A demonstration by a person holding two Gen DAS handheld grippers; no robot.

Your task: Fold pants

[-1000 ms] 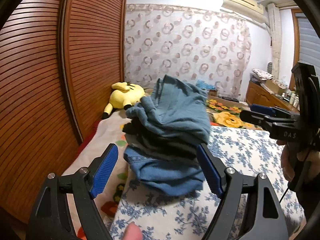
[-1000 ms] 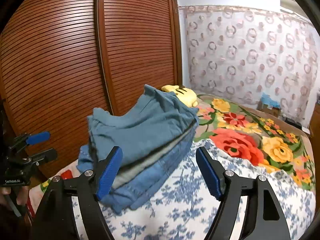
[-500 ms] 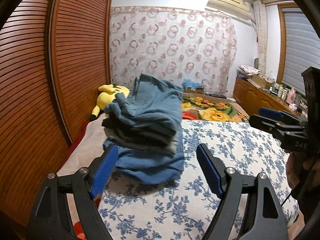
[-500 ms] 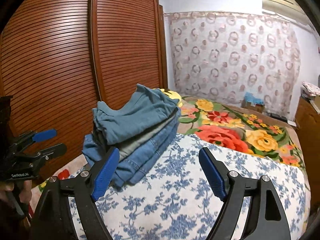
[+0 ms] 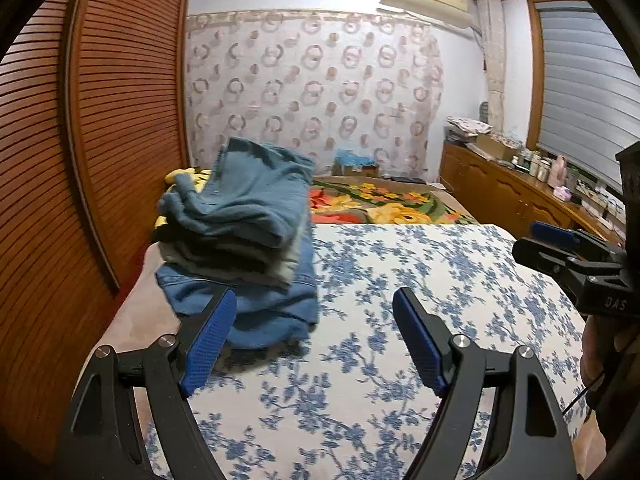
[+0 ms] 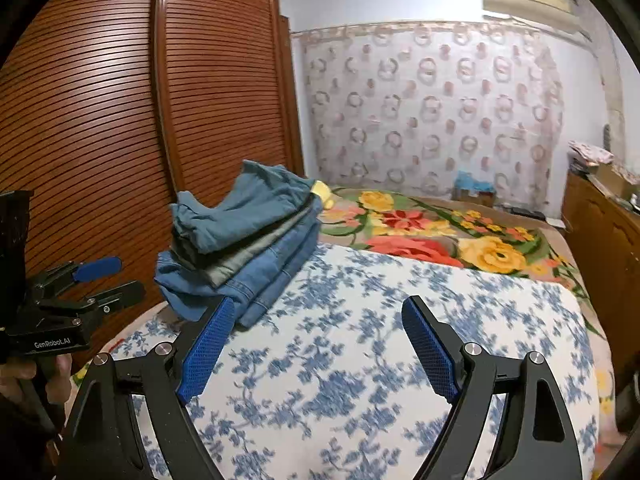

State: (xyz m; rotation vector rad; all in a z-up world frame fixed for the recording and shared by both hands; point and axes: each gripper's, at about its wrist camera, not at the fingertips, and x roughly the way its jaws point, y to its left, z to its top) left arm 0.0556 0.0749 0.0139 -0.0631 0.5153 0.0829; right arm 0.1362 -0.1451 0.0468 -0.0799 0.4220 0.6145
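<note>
A stack of folded pants (image 5: 240,240) lies at the left edge of the bed: teal pair on top, grey in the middle, blue denim below. In the right wrist view the stack (image 6: 244,240) sits left of centre. My left gripper (image 5: 316,300) is open over the blue-flowered sheet (image 5: 420,280), and its left pad (image 5: 208,340) overlaps the denim's near corner. My right gripper (image 6: 320,304) hovers over the sheet with its jaws opening and nothing between them. Each gripper shows in the other's view: the right gripper (image 5: 536,242) at the right edge, the left gripper (image 6: 116,280) at the left edge, held by a hand (image 6: 24,376).
Slatted wooden wardrobe doors (image 5: 100,120) run close along the bed's left side. A flowered blanket (image 6: 440,236) and a yellow plush toy (image 5: 180,178) lie beyond the stack. A wooden cabinet (image 5: 520,196) with clutter lines the right wall. A patterned curtain (image 5: 316,92) hangs at the back.
Both grippers have drawn back from the stack and swung right, so the stack now lies farther off and to the left. The right jaws stand slightly wider.
</note>
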